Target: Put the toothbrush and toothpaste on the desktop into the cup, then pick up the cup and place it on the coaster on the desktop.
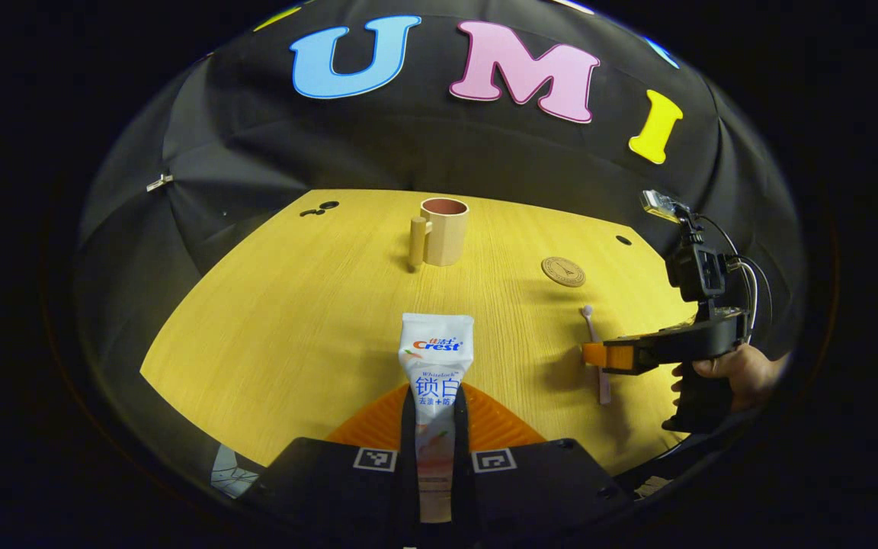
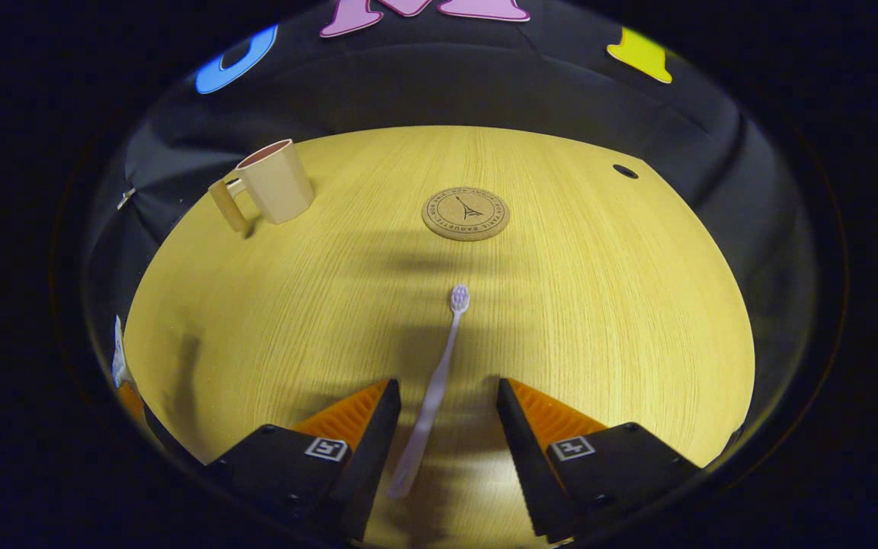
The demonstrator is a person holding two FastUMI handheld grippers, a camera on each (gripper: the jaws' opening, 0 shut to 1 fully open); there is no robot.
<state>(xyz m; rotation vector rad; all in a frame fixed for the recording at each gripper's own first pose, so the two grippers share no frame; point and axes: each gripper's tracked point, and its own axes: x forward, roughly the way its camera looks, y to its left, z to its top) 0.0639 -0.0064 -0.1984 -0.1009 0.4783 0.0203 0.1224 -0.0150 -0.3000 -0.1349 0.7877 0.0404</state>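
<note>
My left hand-held gripper (image 1: pixel 434 427) clamps the soft white toothpaste tube (image 1: pixel 436 374) at lower centre – grip lightly, it deforms. My right hand-held gripper (image 2: pixel 447 427) stands wide around the thin lilac plastic toothbrush (image 2: pixel 439 381) lying on the yellow wooden desk (image 2: pixel 599 305) – light, slippery; take mid-handle.

- Left gripper view: low over the desktop (image 1: pixel 271 328), facing the far wall, cup (image 1: pixel 444 230) ahead.
- Right gripper view: higher, tilted downward.
- Shared: cup, coaster (image 2: pixel 466 214), toothbrush (image 2: pixel 439 374).
</note>
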